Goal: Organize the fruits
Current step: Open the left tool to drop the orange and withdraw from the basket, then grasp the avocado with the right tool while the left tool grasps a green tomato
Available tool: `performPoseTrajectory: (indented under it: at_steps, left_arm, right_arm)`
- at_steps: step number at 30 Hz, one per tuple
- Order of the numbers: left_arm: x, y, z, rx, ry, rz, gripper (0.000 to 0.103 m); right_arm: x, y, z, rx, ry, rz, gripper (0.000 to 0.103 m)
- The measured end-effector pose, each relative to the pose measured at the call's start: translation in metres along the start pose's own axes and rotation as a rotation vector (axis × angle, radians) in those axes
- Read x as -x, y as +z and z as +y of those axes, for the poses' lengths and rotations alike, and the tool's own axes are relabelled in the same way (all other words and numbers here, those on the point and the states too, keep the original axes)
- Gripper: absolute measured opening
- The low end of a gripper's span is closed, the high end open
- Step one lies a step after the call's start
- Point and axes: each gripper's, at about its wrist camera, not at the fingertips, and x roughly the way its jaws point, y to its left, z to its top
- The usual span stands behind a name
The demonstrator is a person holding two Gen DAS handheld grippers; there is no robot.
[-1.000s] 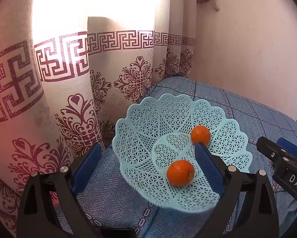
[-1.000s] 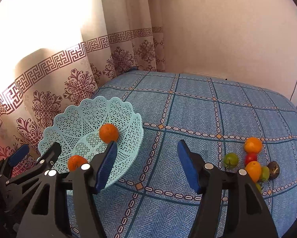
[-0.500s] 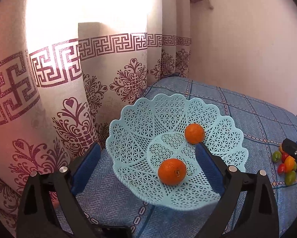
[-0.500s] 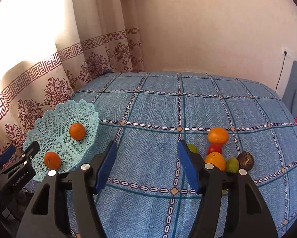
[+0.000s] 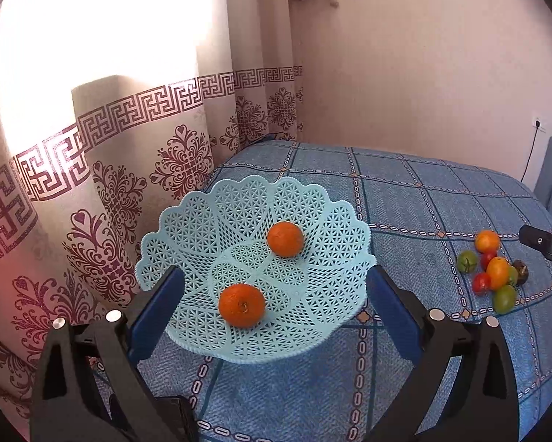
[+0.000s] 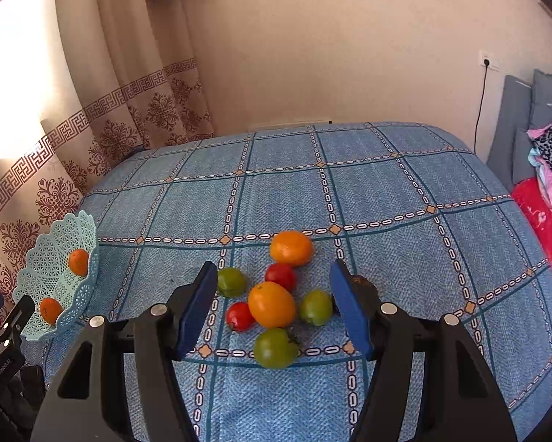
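Note:
A pale blue lattice basket (image 5: 187, 228) sits on the blue checked bedspread near the curtain, with two oranges (image 5: 242, 305) (image 5: 285, 238) inside. My left gripper (image 5: 272, 309) is open, its blue pads straddling the basket's near rim, holding nothing. In the right wrist view a cluster of fruit lies mid-bed: a large orange (image 6: 271, 304), another orange (image 6: 291, 248), red tomatoes (image 6: 280, 276), green tomatoes (image 6: 275, 348) and a dark fruit half hidden behind the right pad. My right gripper (image 6: 274, 305) is open, framing this cluster. The basket (image 6: 40, 280) shows at the far left there.
A patterned curtain (image 5: 91, 202) hangs just left of the basket. Grey cushions and pink and red bedding (image 6: 544, 191) lie at the bed's right side. A power cable (image 6: 480, 103) runs down the wall. The bedspread (image 6: 349, 176) stretches back to the wall.
The right gripper has swung right, away from the basket, and now faces the fruit cluster. The left gripper has turned slightly right; the fruit cluster has come into its view.

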Motion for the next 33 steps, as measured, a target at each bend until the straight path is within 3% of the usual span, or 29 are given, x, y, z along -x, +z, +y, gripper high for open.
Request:
performPoseTrajectory:
  at_steps: [7,12,23,29,33]
  left_arm:
    - [-0.005,0.001,-0.026,-0.022,-0.082,0.058,0.100]
    - [-0.010,-0.001,-0.044,-0.037,-0.101,0.086,0.100]
    - [-0.020,0.000,-0.078,-0.082,-0.124,0.119,0.100]
    - [-0.026,-0.001,-0.092,-0.096,-0.136,0.134,0.100]
    - [-0.033,0.000,-0.098,-0.108,-0.154,0.152,0.100]
  right_arm:
    - [-0.006,-0.009,-0.050,-0.037,-0.054,0.035,0.063]
    - [-0.011,-0.017,-0.071,-0.009,-0.069,0.062,0.063]
    - [-0.031,-0.042,-0.067,0.131,-0.050,0.124,0.063]
    - [-0.050,-0.037,-0.067,0.154,-0.060,0.134,0.062]
    - [-0.060,-0.031,-0.064,0.156,-0.020,0.137,0.057]
